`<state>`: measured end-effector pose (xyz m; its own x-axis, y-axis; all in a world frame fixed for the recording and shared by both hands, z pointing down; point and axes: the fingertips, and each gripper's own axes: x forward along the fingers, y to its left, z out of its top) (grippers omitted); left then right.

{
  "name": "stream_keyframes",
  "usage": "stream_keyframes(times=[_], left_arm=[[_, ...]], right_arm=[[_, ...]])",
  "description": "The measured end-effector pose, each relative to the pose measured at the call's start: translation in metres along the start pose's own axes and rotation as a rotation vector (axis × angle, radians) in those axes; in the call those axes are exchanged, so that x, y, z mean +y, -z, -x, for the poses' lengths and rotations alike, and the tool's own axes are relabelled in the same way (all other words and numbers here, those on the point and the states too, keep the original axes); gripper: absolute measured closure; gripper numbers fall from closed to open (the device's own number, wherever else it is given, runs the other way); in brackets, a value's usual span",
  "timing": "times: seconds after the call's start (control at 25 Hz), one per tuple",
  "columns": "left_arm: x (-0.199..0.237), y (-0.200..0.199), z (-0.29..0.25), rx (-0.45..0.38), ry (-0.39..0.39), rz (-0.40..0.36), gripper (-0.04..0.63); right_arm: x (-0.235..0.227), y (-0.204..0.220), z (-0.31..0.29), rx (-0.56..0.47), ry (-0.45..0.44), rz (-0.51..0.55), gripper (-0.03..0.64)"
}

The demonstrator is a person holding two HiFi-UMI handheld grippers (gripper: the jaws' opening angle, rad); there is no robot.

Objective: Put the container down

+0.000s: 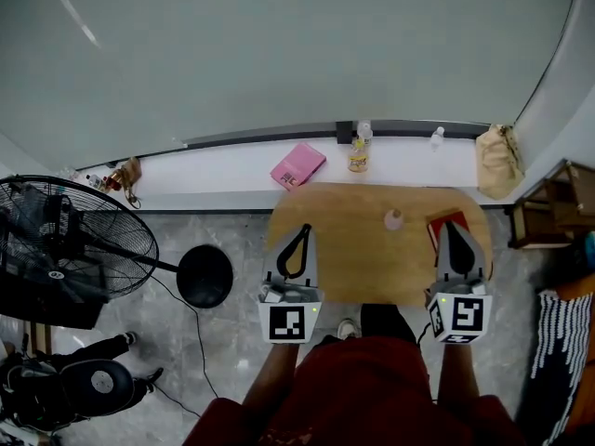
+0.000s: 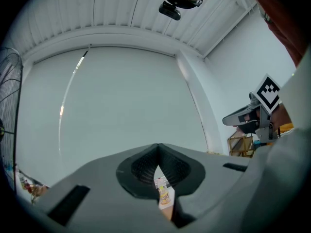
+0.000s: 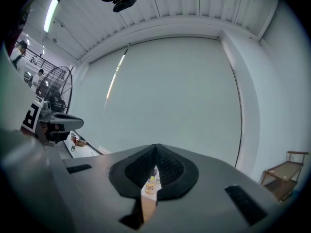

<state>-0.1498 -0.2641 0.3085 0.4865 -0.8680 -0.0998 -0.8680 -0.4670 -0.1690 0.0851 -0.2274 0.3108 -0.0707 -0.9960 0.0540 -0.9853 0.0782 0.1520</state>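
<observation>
A small pale container (image 1: 394, 219) with a pinkish top stands upright on the oval wooden table (image 1: 363, 258), apart from both grippers. My left gripper (image 1: 304, 229) lies at the table's left side, its fingertips meeting and nothing between them. Over the right side my right gripper (image 1: 453, 224) is shut and empty, above a red flat object (image 1: 439, 225). In the left gripper view the jaws (image 2: 158, 147) are closed tip to tip; in the right gripper view the jaws (image 3: 156, 148) are closed the same way.
On the white ledge (image 1: 232, 170) behind the table lie a pink book (image 1: 297, 165), a yellow-labelled bottle (image 1: 358, 156), a clear bottle (image 1: 437, 138) and a tan bag (image 1: 497, 161). A black fan (image 1: 65, 244) and its round base (image 1: 204, 277) stand left. A wooden shelf (image 1: 553, 203) is at the right.
</observation>
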Motion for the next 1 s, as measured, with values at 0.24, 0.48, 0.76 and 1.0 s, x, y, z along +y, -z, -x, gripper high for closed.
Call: stream_keyframes(times=[0.24, 0.48, 0.76, 1.0], left_arm=[[0.001, 0.001, 0.001, -0.005, 0.006, -0.001, 0.591], [0.005, 0.005, 0.004, -0.003, 0.002, 0.014, 0.591], [0.007, 0.009, 0.005, 0.005, 0.003, 0.01, 0.591], [0.007, 0.01, 0.008, -0.003, -0.007, 0.038, 0.591]], right_arm=[[0.002, 0.0, 0.0, 0.007, 0.003, 0.006, 0.62], [0.008, 0.005, -0.001, 0.016, 0.0, 0.011, 0.62], [0.011, 0.006, 0.0, 0.025, 0.001, 0.014, 0.62], [0.013, 0.01, 0.003, 0.028, 0.002, 0.016, 0.62]])
